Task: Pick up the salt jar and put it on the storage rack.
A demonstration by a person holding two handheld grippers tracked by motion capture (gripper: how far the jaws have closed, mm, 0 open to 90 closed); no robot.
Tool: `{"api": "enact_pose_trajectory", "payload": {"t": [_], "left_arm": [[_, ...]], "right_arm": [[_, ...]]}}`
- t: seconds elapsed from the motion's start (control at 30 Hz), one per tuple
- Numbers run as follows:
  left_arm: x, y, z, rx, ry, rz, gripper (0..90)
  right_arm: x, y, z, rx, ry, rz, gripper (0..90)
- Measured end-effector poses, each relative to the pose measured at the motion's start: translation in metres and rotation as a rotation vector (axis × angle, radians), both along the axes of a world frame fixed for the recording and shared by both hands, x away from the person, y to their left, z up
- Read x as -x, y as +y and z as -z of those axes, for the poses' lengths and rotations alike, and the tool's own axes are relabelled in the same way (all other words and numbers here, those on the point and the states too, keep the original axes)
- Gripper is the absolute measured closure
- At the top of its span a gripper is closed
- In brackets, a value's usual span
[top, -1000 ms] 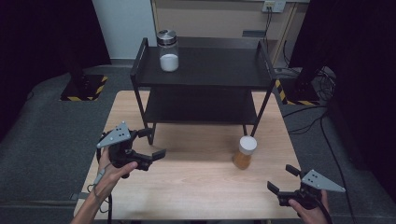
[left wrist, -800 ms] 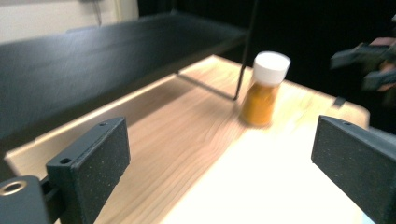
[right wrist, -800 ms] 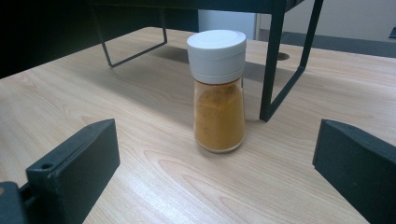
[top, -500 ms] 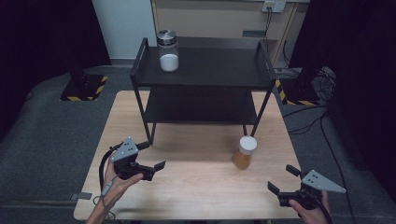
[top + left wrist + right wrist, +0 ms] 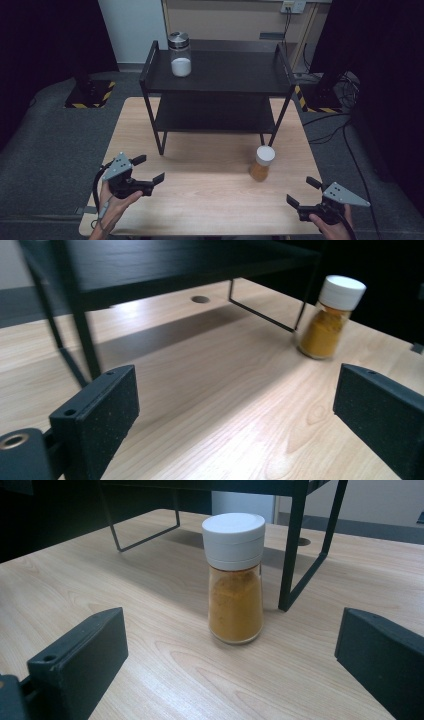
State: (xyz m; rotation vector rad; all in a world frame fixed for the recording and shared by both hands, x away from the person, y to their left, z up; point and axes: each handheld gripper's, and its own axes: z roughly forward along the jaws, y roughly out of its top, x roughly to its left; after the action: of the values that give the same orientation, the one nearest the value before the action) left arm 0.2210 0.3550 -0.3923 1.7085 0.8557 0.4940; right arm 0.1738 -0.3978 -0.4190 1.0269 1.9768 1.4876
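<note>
A spice jar (image 5: 262, 163) with a white cap and orange powder stands upright on the wooden table (image 5: 210, 195), just in front of the black shelf rack's right front leg. My right gripper (image 5: 305, 192) is open near the table's front right corner and faces the spice jar (image 5: 235, 580), which stands some way ahead of the jaws. My left gripper (image 5: 148, 169) is open at the front left, low over the wood; the spice jar (image 5: 331, 316) shows far off to its right. A glass jar (image 5: 179, 54) with white contents and a metal lid stands on the rack's top.
The black two-tier shelf rack (image 5: 218, 90) takes up the back half of the table; its lower shelf is bare. Grey floor surrounds the table, with cables at the right and a stand base with yellow-black tape (image 5: 90, 94) at the left.
My left gripper has drawn back toward the front left edge of the table and sunk lower. The right gripper and both jars have stayed put.
</note>
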Motion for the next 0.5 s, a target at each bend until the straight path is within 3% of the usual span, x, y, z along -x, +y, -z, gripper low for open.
{"api": "enact_pose_trajectory", "payload": {"t": [0.13,0.37,0.5], "left_arm": [[0.005,0.009,0.004,-0.001,-0.016,-0.032,3.2],[-0.001,0.017,0.011,0.042,-0.041,0.012,1.3],[0.0,0.018,0.013,0.052,-0.078,0.025,0.9]], "right_arm": [[0.0,0.001,0.0,-0.003,0.001,0.008,0.8],[0.0,0.0,0.0,-0.001,0.001,0.014,0.9],[0.0,0.0,0.001,0.001,0.004,0.024,0.9]]}}
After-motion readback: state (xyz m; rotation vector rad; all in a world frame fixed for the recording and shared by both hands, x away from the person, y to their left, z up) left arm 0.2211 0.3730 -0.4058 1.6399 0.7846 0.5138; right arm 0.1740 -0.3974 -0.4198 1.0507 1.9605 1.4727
